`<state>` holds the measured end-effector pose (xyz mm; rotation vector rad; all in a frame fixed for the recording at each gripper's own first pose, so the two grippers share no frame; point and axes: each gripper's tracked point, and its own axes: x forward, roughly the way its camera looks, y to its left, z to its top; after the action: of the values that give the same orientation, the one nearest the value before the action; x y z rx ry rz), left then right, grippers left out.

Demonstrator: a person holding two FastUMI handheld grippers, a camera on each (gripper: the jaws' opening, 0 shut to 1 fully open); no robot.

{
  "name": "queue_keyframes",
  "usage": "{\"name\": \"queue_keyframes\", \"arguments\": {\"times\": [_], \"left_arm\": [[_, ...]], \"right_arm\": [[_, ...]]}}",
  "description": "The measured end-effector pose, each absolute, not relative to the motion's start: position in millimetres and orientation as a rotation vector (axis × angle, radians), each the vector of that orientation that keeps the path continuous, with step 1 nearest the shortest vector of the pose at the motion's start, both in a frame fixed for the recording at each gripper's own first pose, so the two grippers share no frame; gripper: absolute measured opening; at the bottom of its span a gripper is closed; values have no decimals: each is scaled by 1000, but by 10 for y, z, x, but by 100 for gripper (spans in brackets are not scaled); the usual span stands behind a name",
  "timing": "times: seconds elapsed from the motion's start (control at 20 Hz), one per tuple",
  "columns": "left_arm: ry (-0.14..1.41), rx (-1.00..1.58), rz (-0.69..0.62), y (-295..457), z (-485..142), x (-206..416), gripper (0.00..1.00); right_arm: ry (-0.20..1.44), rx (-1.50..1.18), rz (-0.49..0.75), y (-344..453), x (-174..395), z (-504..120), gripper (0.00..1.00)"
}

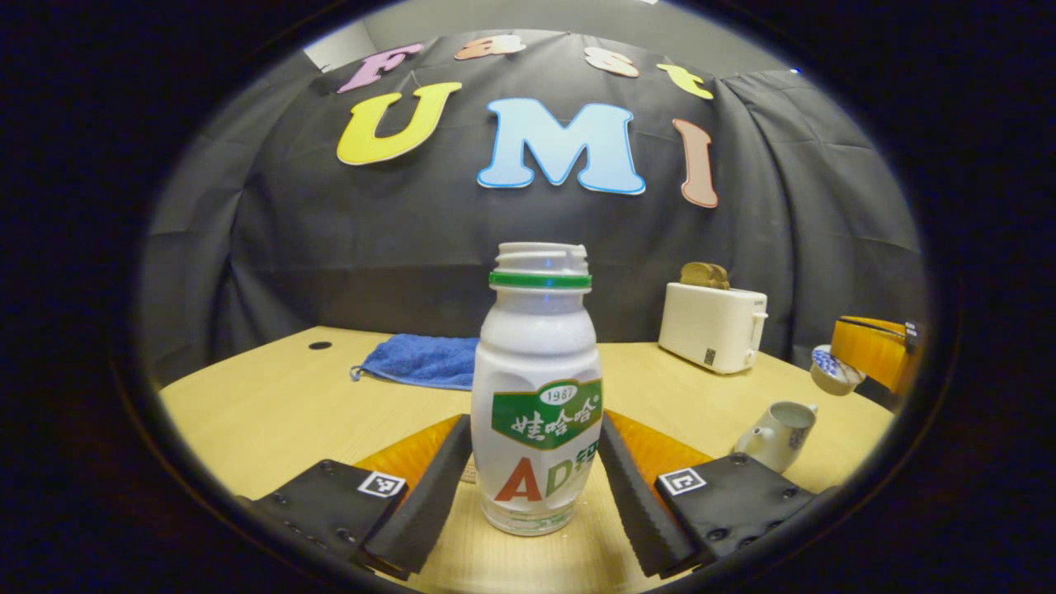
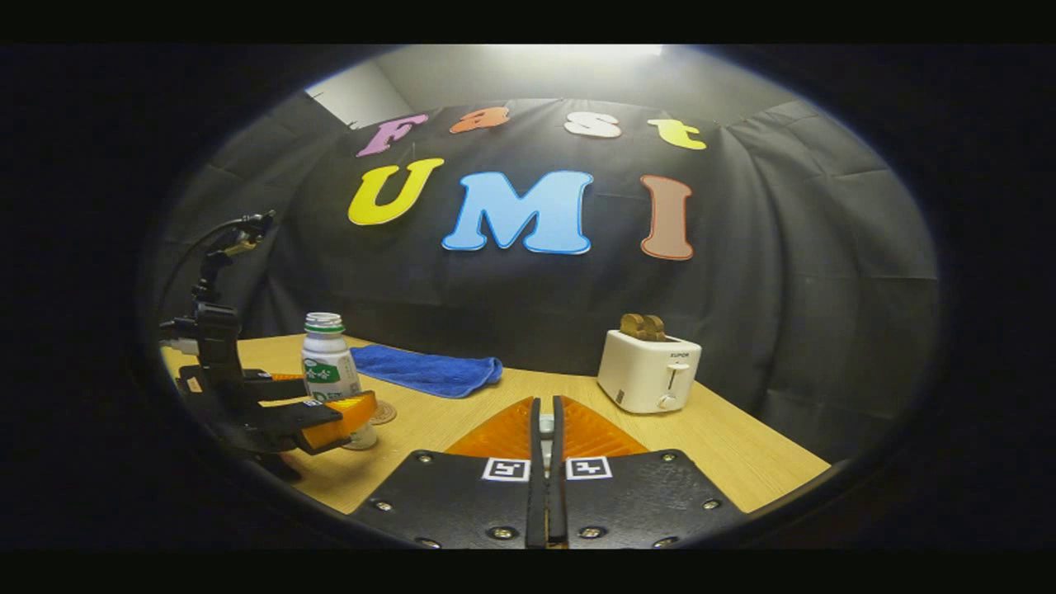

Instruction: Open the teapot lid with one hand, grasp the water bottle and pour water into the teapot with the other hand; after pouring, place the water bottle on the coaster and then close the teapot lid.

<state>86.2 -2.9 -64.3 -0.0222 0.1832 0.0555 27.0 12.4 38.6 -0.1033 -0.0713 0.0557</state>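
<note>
Bottle [image 1: 538,388]: upright on the desk [image 1: 272,412], cap off, between my left gripper's [image 1: 536,478] jaws, which flank it without clear contact. Right gripper [image 2: 544,445]: jaws nearly closed on the lid [image 1: 833,369], held clear of the open teapot [image 1: 780,433] for pouring

My left gripper [image 1: 536,495] carries black plates with screws and square coded tags. Ribbed orange panels sit behind its jaws. My right gripper [image 2: 544,487] matches, with a black cable on the left one.
</note>
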Motion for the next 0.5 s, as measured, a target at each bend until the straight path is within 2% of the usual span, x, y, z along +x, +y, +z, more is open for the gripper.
{"name": "queue_keyframes", "arguments": {"times": [0.1,0.35,0.5], "left_arm": [[193,9,47,-58,-655,843,87],[212,133,-9,-139,-602,777,75],[137,359,-1,-202,-382,702,75]], "right_arm": [[-79,-102,59,119,211,410,1],[-72,-81,69,12,-61,353,2],[-70,-85,43,-139,-266,307,1]]}}
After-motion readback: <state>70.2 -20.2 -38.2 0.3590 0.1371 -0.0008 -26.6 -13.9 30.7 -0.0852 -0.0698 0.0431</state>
